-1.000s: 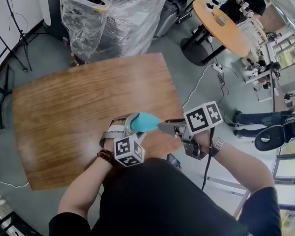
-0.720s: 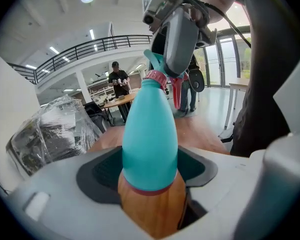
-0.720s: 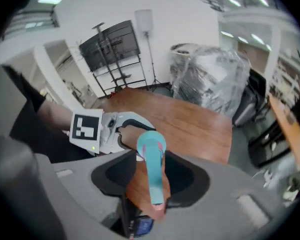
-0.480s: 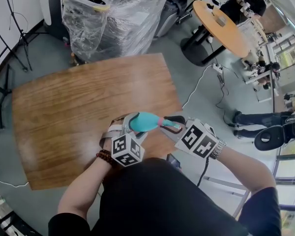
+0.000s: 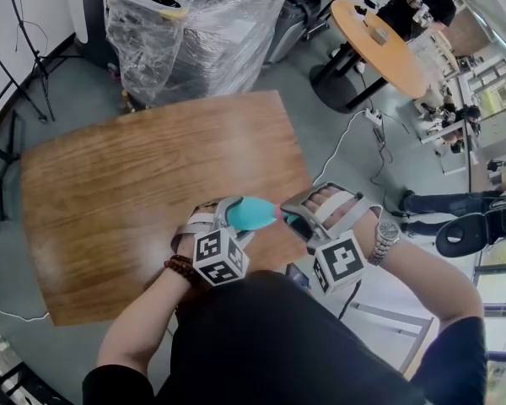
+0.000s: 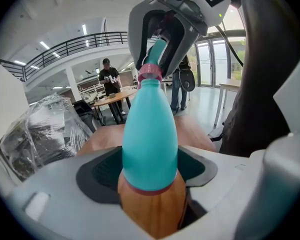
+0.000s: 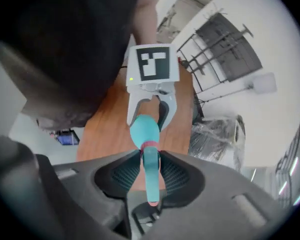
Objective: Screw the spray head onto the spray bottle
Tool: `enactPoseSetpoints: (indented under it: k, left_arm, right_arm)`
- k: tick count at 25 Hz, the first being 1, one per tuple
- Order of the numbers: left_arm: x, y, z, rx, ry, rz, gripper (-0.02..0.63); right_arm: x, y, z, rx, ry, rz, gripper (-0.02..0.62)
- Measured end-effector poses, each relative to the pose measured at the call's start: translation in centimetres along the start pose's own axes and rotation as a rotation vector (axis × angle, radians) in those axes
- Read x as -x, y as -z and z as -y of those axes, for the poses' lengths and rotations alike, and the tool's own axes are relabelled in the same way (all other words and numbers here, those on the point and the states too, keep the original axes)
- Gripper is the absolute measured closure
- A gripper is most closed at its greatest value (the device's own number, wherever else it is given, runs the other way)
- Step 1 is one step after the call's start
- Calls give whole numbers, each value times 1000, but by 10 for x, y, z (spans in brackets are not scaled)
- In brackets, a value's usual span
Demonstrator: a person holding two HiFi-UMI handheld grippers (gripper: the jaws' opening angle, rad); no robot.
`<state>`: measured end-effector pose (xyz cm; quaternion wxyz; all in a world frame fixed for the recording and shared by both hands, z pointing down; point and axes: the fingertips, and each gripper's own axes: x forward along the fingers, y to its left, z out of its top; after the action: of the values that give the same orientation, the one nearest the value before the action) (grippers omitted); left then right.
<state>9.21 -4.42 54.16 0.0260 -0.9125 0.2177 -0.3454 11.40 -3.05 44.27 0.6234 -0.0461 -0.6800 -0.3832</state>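
A teal spray bottle (image 5: 249, 213) lies level above the near edge of the wooden table (image 5: 126, 184). My left gripper (image 5: 229, 224) is shut on its wide base; in the left gripper view the bottle (image 6: 149, 134) runs away from me to a pink collar (image 6: 150, 74). The teal spray head (image 7: 151, 176) sits on that collar (image 7: 149, 145). My right gripper (image 5: 293, 218) has just been closing and is shut on the spray head, whose stem lies between the pads (image 7: 177, 176). The two grippers face each other along the bottle.
A plastic-wrapped pile (image 5: 194, 32) stands beyond the table's far edge. A round orange table (image 5: 379, 45) with people around it is at the upper right. A white cable (image 5: 346, 142) runs across the floor right of the table. My dark torso fills the bottom.
The right gripper has rolled about the bottle's line: its marker cube swung from above the hand to below it, toward my body. Left gripper and bottle have stayed in place.
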Motion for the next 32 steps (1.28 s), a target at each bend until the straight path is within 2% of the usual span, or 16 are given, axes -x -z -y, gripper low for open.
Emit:
enactPoseSetpoints:
  k: [3,7,9,15,17,18,19,24,26,28,30,31,32]
  left_arm:
    - [-1,-1,2,1,18,-3,244]
    - [0,-2,4,6,46,-3,244]
    - [1,-3,6,10,67,-1,245]
    - [0,-3,7,3,72,-10,247]
    - [-1,-2,7,-19,59,-32,247]
    - [-2,-1,7,-31,51,-41,249]
    - [-2,0,7,-41,42,-47,249]
    - [-6,-1,6,-102,-4,-70,249]
    - [-7,0,8,-128,-14,-76,249]
    - [-7,1,7,-143,-26,-79,249]
    - [-7,4,4,-141,-42,-79,249]
    - [-6,5,2,-137,-50,-79,249]
    - [-5,5,1,-136,-55,-79,249]
  right_arm:
    - [-1,-9,2,227,85,-13,480]
    - [-6,-3,-12,517,113,-67,479]
    - [-6,-2,-14,611,137,-74,479]
    - [-8,-1,-16,689,162,-82,479]
    - [-10,-2,-19,650,128,-101,479]
    - [-11,-4,-20,563,87,-102,479]
    - [-12,-5,-22,427,26,-100,479]
    - [-20,7,-24,-362,-286,-111,479]
    - [-21,7,-23,-737,-408,-90,479]
    - [-24,13,-21,-1178,-537,-62,479]
    - [-29,18,-18,-1656,-696,17,477]
    - [-30,20,-15,-1857,-765,74,477]
    - [-31,21,-14,-1998,-808,125,477]
